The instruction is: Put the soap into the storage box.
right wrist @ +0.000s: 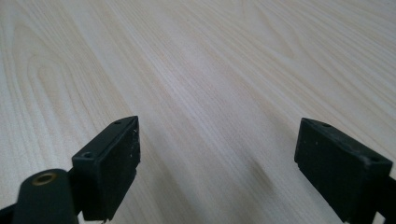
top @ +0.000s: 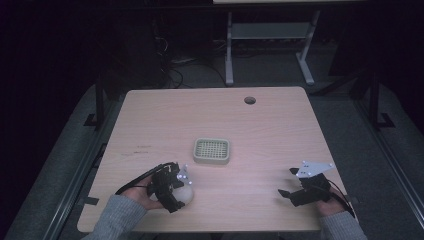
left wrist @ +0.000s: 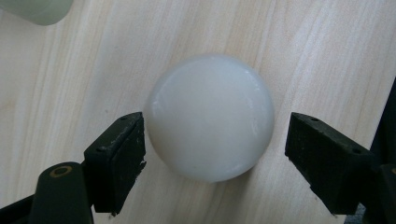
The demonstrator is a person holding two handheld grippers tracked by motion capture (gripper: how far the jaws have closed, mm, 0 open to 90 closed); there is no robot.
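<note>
High view: left tongs [top: 181,188] at white ball [top: 184,194].
Tongs straddle ball wide, not yet clamped; right tongs [top: 289,183] wide, idle; basket [top: 211,151] empty.

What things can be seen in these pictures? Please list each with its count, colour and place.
ball: 1, white, near left part of the table, between the open jaws of the left hand-held gripper
grid-top tray: 1, pale green, table centre
table: 1, light wood, with a round hole near the far edge
left hand-held gripper: 1, black, open around the ball
right hand-held gripper: 1, black, open, near right part of the table
</note>
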